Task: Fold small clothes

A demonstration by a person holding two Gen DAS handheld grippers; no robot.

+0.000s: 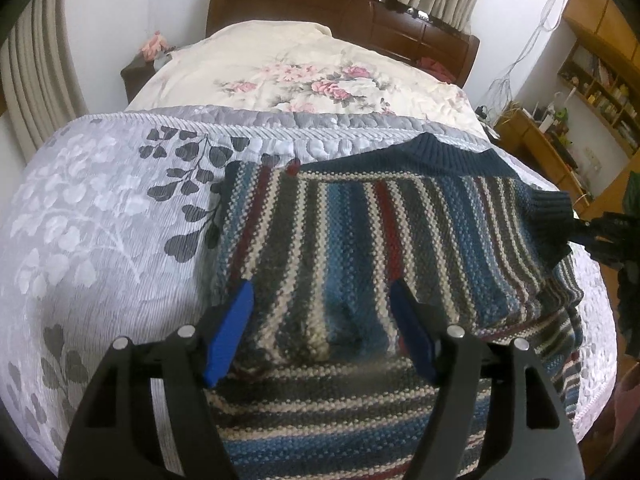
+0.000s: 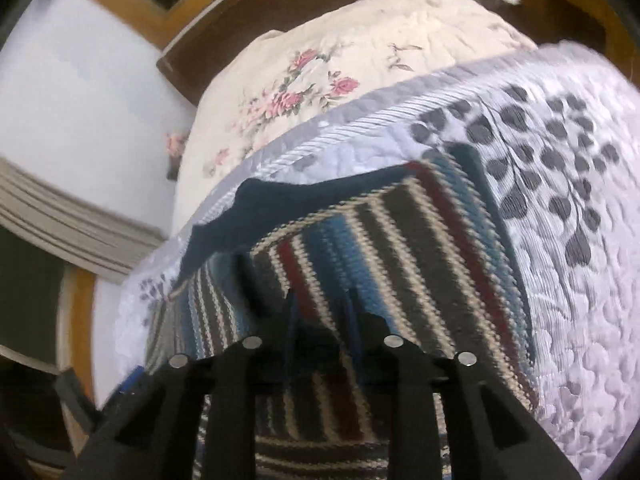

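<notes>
Striped sweater (image 1: 360,232) on bed (image 1: 100,208), grippers above

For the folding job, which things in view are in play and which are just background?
In play: striped knit sweater; left gripper, open over it; right gripper, blurred, on the sweater; grey leaf-print bedspread beneath.

Background: floral quilt, headboard, shelves, curtain.

Striped knit sweater (image 1: 360,224): vertical bands of blue, grey, cream and dark red, with dark navy ribbed collar (image 1: 448,152) and cuff (image 1: 550,210). It lies partly folded on the bed, collar at the far edge, one layer doubled over another.
</notes>
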